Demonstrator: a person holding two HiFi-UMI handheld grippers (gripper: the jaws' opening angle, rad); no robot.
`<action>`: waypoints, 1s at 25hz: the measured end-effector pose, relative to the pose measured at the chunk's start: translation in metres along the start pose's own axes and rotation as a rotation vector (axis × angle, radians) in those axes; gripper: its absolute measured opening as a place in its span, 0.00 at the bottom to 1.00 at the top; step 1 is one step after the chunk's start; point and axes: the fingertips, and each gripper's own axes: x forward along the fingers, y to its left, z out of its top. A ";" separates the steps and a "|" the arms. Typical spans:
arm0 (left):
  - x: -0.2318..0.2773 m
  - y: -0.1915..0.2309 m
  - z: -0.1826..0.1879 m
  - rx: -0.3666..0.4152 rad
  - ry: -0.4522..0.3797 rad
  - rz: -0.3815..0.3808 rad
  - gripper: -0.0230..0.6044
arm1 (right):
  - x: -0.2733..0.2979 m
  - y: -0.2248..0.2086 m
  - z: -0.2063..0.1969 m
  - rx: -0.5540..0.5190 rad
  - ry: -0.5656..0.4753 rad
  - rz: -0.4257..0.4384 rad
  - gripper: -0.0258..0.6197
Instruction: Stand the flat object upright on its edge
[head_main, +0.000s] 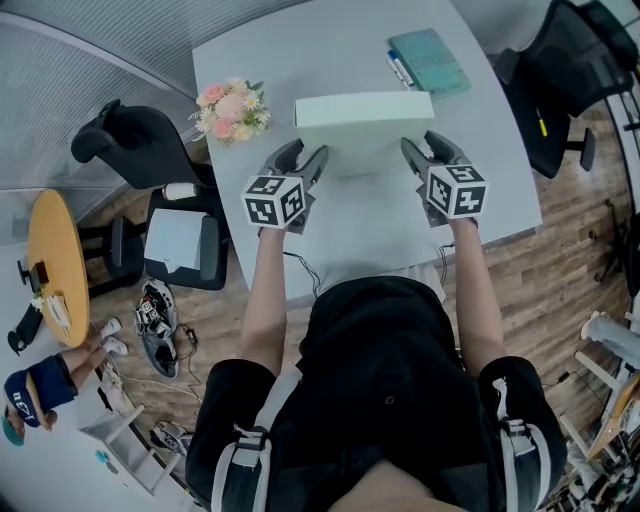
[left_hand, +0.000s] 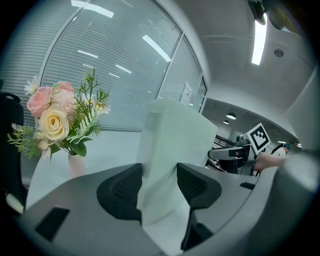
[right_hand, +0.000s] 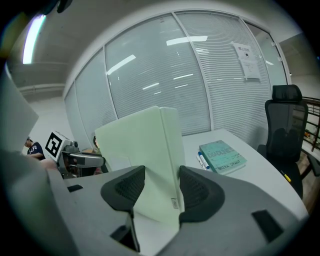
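While the box (head_main: 362, 108) stands upright on the table (head_main: 300, 60) — long edge down — left gripper (head_main: 305, 153) and right gripper (head_main: 422, 143) each clamp one end.

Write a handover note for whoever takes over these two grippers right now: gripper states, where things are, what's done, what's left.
Left gripper: shut on the left end of the pale green flat box.
Right gripper: shut on its right end.
Box: upright on a long edge on the white table, between the pink-and-cream flower bouquet and the teal book. I can't tell whether its lower edge bears fully on the table.
Done: the box stands on edge, supported by both grippers.
Left: probably settle it, open both grippers gently, and check that it stays up.
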 end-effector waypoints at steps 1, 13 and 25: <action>-0.001 -0.001 -0.001 0.002 0.001 0.001 0.41 | -0.001 0.001 -0.001 0.000 0.001 0.001 0.40; -0.017 -0.013 -0.014 0.003 0.003 -0.002 0.41 | -0.022 0.009 -0.008 -0.008 -0.002 -0.018 0.39; -0.049 -0.024 -0.014 0.012 -0.038 0.040 0.41 | -0.050 0.023 -0.004 -0.016 -0.066 -0.008 0.38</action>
